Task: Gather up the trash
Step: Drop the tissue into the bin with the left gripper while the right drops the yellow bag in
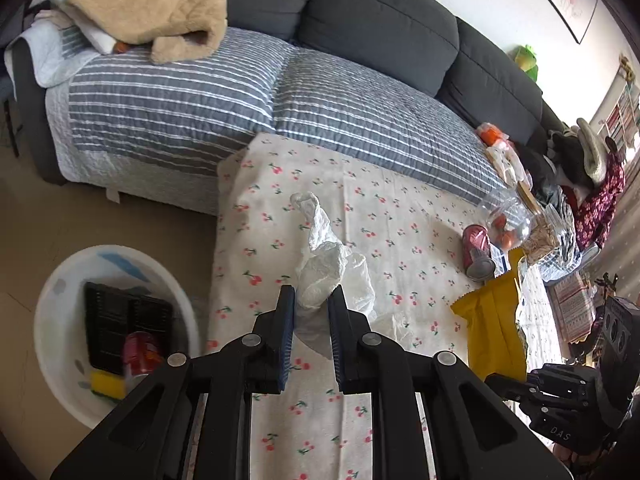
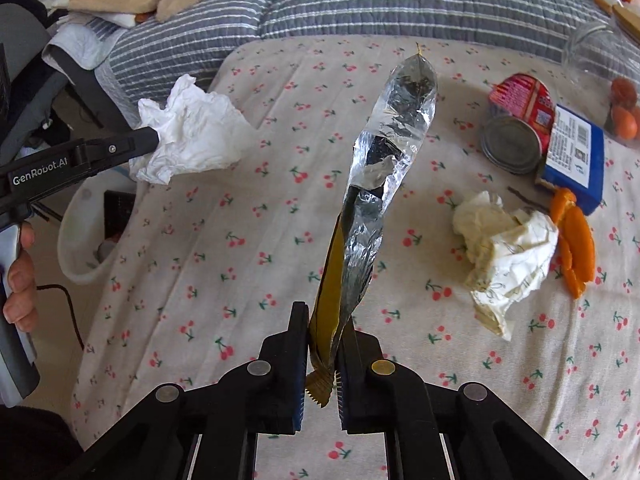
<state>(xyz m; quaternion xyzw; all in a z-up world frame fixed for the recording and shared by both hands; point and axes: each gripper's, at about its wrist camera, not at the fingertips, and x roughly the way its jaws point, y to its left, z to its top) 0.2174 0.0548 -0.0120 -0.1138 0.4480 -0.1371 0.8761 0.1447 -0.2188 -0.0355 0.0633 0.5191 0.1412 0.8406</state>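
While the left gripper [image 1: 311, 300] is clamped shut on a crumpled white tissue [image 1: 324, 268], lifted clear of the cherry-print white cloth [image 1: 400, 208], the right gripper [image 2: 323, 334] is closed tight on a yellow, silver-lined snack wrapper [image 2: 384, 148] that stands up toward twelve o'clock. Seen in the left view, a round white plastic basin [image 1: 56, 304] holding a black tray [image 1: 120, 328] lies at nine o'clock. Seen in the right view, a crumpled cream paper ball [image 2: 504, 256] and orange peel [image 2: 576, 240] lie at three o'clock, with a red tin can [image 2: 520, 120] farther off at two o'clock.
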